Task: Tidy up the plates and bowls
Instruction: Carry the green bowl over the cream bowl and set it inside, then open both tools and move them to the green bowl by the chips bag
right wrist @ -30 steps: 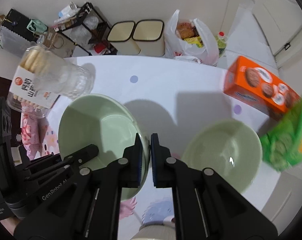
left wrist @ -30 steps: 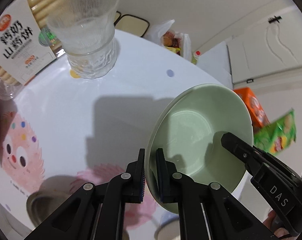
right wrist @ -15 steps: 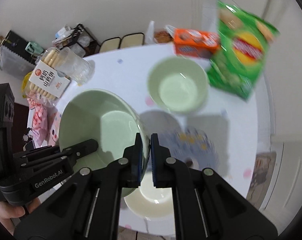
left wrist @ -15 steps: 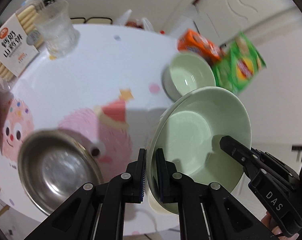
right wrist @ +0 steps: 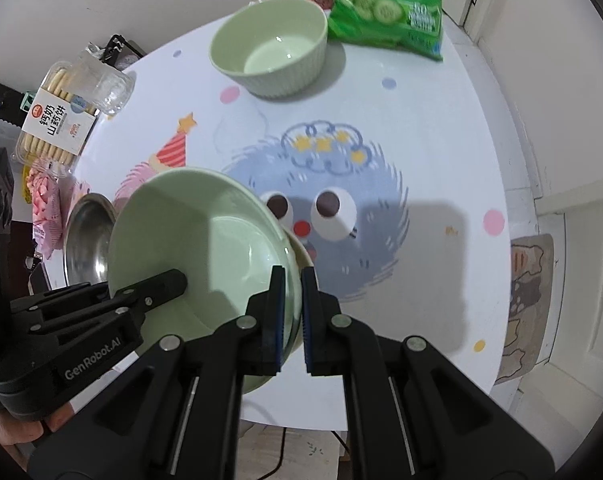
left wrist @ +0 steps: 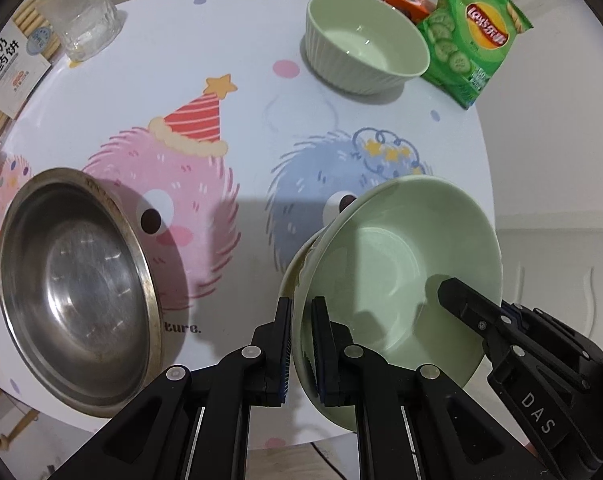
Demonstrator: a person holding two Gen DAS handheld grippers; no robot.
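Fingers (left wrist: pixel 299 344) pinching green bowl (left wrist: pixel 401 264) (underside hidden)

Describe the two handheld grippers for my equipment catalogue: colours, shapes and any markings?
Both are matte black plastic with two long flat fingers, silver pivot screws and blue ribbed pads inside the tips. The left gripper reads "GenRobot.AI" in white on its side in the right wrist view; the right gripper reads "DAS" in the left wrist view. No cables visible.

Bright overhead light, hard shadows on the table (left wrist: pixel 261 60), fisheye-dark corners.
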